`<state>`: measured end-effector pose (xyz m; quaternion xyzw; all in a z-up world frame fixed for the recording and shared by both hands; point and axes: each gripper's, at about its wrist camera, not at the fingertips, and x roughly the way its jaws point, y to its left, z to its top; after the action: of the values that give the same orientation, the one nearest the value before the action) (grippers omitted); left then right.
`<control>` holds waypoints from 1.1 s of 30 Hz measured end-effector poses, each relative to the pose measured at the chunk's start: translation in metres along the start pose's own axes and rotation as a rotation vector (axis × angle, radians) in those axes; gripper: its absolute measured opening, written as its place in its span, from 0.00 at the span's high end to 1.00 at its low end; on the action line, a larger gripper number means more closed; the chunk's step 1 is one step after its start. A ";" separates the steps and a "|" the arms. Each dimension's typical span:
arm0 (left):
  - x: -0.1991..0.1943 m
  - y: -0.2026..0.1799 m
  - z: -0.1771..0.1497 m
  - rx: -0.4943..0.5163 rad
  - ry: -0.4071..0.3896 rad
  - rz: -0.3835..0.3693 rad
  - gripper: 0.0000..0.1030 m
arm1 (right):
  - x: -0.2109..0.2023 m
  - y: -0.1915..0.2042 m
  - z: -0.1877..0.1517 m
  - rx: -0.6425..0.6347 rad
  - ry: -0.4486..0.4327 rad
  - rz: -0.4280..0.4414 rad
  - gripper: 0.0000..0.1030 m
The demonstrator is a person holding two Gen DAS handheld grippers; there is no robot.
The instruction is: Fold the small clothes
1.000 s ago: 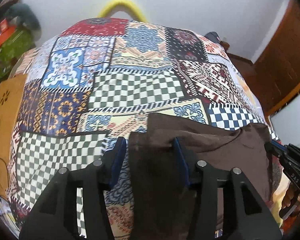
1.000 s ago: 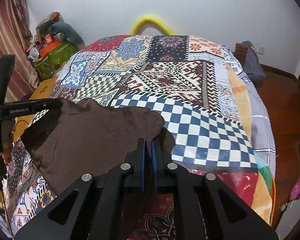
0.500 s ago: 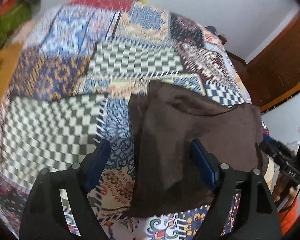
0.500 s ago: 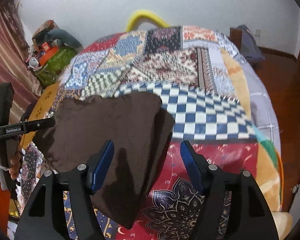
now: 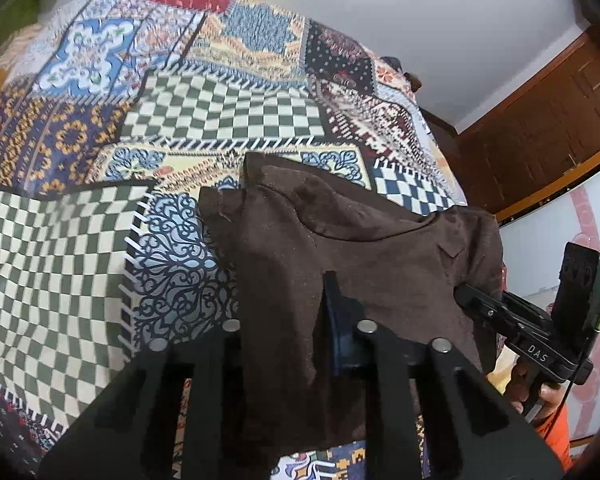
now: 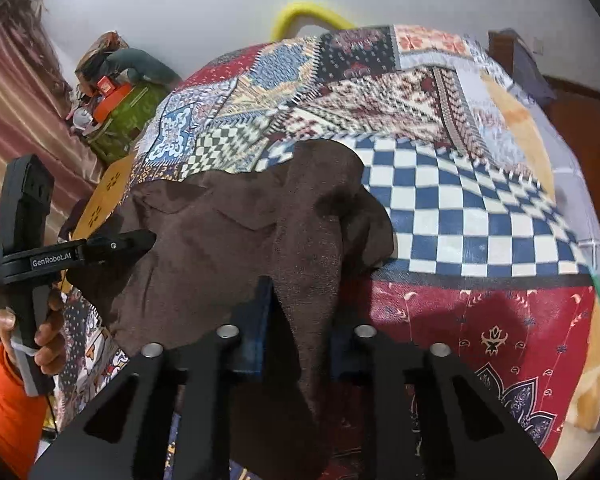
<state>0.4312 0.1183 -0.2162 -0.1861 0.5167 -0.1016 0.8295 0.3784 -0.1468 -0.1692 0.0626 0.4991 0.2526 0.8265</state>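
- My left gripper and right gripper each pinch a near edge of the brown garment, which drapes over the patchwork bedspread.
- I judge the fold goes best with both corners lifted level and carried forward together.
- A green bag and yellow hoop sit well apart; nothing blocks me.

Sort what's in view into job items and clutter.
Job:
brown garment
left hand-held gripper
right hand-held gripper
patchwork bedspread, the folding surface

Lying about:
yellow hoop
green box
orange item
curtain
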 end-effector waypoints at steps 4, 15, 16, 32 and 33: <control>-0.023 -0.012 -0.011 0.062 -0.033 0.037 0.84 | -0.018 0.013 -0.003 -0.031 -0.018 0.022 0.86; -0.117 -0.039 -0.061 0.149 -0.126 0.085 0.85 | -0.074 0.068 -0.027 -0.110 -0.060 0.048 0.87; -0.121 -0.039 -0.066 0.154 -0.126 0.091 0.85 | -0.076 0.073 -0.031 -0.115 -0.057 0.052 0.87; -0.096 0.029 -0.154 0.088 -0.010 0.204 0.78 | -0.025 0.096 -0.082 -0.166 0.071 -0.052 0.80; -0.097 0.031 -0.156 0.097 -0.019 0.241 0.77 | -0.026 0.094 -0.083 -0.169 0.067 -0.078 0.80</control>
<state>0.2476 0.1501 -0.2111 -0.0832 0.5218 -0.0243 0.8487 0.2646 -0.0902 -0.1563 -0.0353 0.5054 0.2634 0.8209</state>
